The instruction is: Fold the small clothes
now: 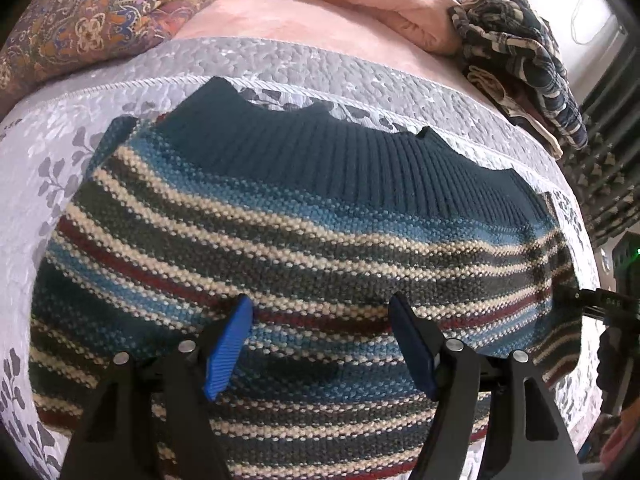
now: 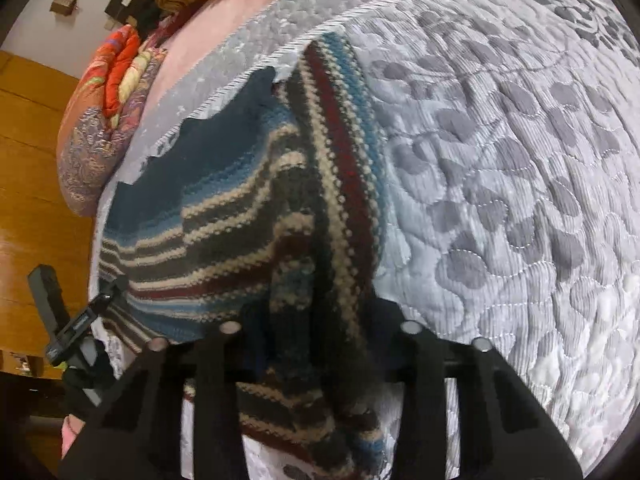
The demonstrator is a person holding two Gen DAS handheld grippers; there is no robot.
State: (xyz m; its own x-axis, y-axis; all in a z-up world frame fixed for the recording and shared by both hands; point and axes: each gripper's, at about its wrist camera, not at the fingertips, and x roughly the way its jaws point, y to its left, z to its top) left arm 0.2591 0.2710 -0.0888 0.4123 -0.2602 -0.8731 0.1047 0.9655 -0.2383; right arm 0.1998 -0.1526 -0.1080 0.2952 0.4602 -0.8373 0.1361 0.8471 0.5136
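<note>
Fold partly done: striped knit sweater with dark teal ribbed hem (image 1: 304, 216) lies flat on grey quilted leaf-pattern bedspread (image 1: 60, 152), one side flap already turned over the body, further folds left. Left claw (image 1: 320, 344) hovers over the sweater's middle, blue pads spread apart, holding nothing. Right claw (image 2: 316, 344) grips the folded flap edge, fingertips buried in knit.

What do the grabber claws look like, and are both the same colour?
The left gripper has black angular arms with round silver bolts and ridged bright blue pads on its fingers. The right gripper has the same black arms and silver bolts, but a striped sweater covers its fingertips, so pad colour is hidden.
</note>
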